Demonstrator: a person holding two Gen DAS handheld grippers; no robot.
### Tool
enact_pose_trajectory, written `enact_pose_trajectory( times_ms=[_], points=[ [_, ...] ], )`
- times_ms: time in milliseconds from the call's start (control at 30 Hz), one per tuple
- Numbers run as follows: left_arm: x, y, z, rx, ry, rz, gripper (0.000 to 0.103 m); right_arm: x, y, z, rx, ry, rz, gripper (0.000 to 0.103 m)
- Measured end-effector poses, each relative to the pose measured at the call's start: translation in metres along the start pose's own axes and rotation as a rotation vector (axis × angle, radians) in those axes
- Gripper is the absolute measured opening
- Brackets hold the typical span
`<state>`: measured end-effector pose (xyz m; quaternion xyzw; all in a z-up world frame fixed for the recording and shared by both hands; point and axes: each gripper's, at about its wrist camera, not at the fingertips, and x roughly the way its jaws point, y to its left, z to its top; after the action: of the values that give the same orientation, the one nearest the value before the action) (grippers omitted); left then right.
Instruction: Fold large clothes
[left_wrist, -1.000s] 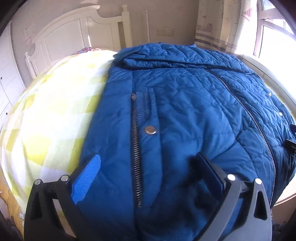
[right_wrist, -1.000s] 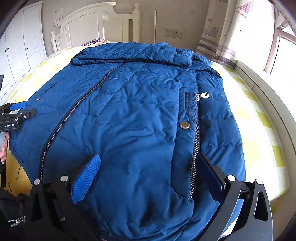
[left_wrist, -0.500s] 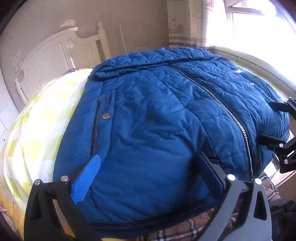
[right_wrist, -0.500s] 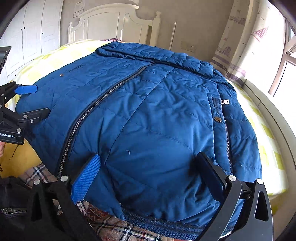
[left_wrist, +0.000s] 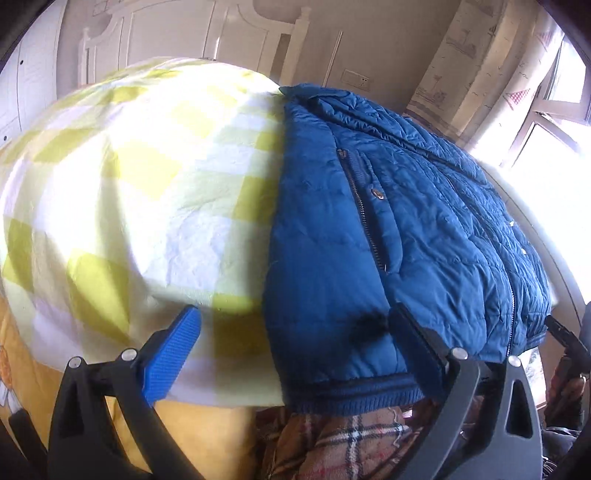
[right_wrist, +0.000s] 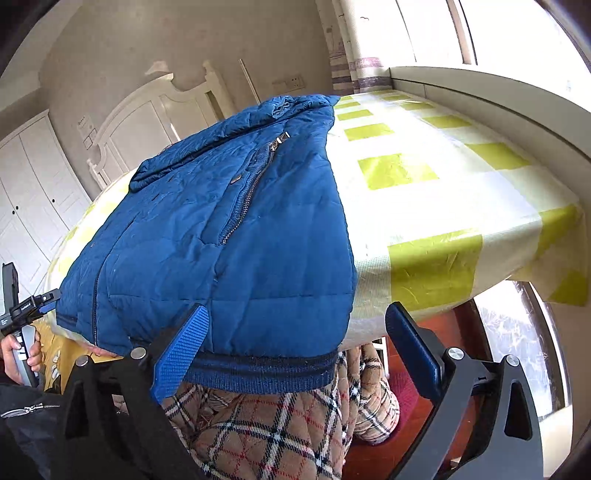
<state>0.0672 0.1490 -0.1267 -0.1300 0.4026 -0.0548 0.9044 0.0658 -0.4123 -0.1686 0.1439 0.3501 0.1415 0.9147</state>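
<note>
A blue quilted jacket (left_wrist: 406, 229) lies zipped, front up, on a yellow-and-white checked bedspread (left_wrist: 140, 192). My left gripper (left_wrist: 295, 350) is open at the jacket's near left hem corner; the ribbed hem (left_wrist: 351, 395) runs between its fingers, and the blue pad (left_wrist: 173, 354) stands off over the bedspread. My right gripper (right_wrist: 297, 352) sits at the near right hem corner of the jacket (right_wrist: 229, 236), its jaws closing with the hem (right_wrist: 266, 373) between them; neither pad presses it. A hand (right_wrist: 18, 354) holds the left gripper (right_wrist: 22, 310) at the far left of the right wrist view.
Plaid fabric (right_wrist: 277, 435) hangs below the bed's near edge under the hem. A white headboard (right_wrist: 155, 122) and wardrobe doors (right_wrist: 33, 192) stand behind the bed. A window ledge (right_wrist: 498, 96) runs along its right side. Bare bedspread (right_wrist: 443, 192) lies right of the jacket.
Both grippers have moved apart from the jacket's middle to its two near hem corners and dropped toward the bed's edge. Each wrist has rolled. The right jaws have narrowed a little.
</note>
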Motion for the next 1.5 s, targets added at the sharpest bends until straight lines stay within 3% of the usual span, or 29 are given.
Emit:
enact_pose_trajectory(
  times_ms=[133,233,300,333,367,433,500,600,700,767,833,867,933,1033,1067,1100,1267,1400,1500],
  points=[
    [0.007,-0.003,-0.008,-0.011,0.04,-0.101,0.1,0.013,-0.018,0.0,0.041,-0.006,0.152,0.083],
    [0.01,-0.011,-0.015,0.017,0.05,-0.155,0.1,0.013,-0.018,0.0,0.047,-0.01,0.256,0.065],
    [0.011,-0.011,-0.019,0.019,0.046,-0.187,0.098,0.008,-0.014,-0.003,0.02,-0.017,0.266,0.057],
    [0.012,-0.009,-0.02,0.011,0.048,-0.207,0.096,0.004,-0.012,-0.004,0.011,-0.023,0.276,0.055],
    [0.013,-0.009,-0.02,0.004,0.055,-0.24,0.085,0.0,-0.011,-0.006,0.01,-0.031,0.29,0.05],
    [0.013,-0.011,-0.022,0.018,0.052,-0.232,0.082,-0.008,-0.008,-0.008,0.012,-0.046,0.323,0.045],
    [0.011,-0.012,-0.022,0.048,0.043,-0.223,0.07,-0.014,-0.004,-0.01,0.012,-0.057,0.352,0.043],
    [0.007,-0.004,-0.022,0.028,0.032,-0.261,0.066,-0.014,-0.004,-0.009,0.028,-0.066,0.378,0.043],
    [0.016,0.016,-0.02,-0.071,0.043,-0.304,0.068,0.0,-0.007,-0.01,0.05,-0.037,0.355,0.043],
    [0.024,0.025,-0.02,-0.126,0.055,-0.329,0.079,0.008,-0.012,-0.011,0.08,-0.021,0.355,0.043],
    [0.027,0.025,-0.019,-0.138,0.051,-0.33,0.08,0.012,-0.012,-0.013,0.096,-0.022,0.361,0.044],
    [0.026,0.023,-0.019,-0.135,0.045,-0.335,0.078,0.013,-0.012,-0.013,0.099,-0.026,0.362,0.044],
    [0.02,0.019,-0.02,-0.11,0.032,-0.367,0.057,0.009,-0.008,-0.015,0.074,-0.041,0.348,0.04],
    [0.008,0.009,-0.021,-0.037,0.012,-0.323,0.038,-0.008,0.006,-0.018,-0.018,-0.096,0.315,0.025],
    [0.003,0.01,-0.024,-0.039,-0.002,-0.347,0.025,-0.016,0.01,-0.019,-0.04,-0.124,0.308,0.022],
    [-0.004,0.01,-0.025,-0.049,-0.029,-0.382,0.02,-0.023,0.013,-0.02,-0.051,-0.15,0.303,0.019],
    [-0.05,-0.002,-0.024,0.013,-0.123,-0.469,0.013,-0.056,0.032,-0.021,-0.082,-0.232,0.315,0.016],
    [-0.084,0.011,-0.033,0.007,-0.131,-0.5,0.013,-0.09,0.05,-0.039,-0.149,-0.215,0.342,0.016],
    [-0.117,0.027,-0.05,-0.038,-0.15,-0.577,0.013,-0.119,0.063,-0.058,-0.17,-0.209,0.386,0.016]
  ],
)
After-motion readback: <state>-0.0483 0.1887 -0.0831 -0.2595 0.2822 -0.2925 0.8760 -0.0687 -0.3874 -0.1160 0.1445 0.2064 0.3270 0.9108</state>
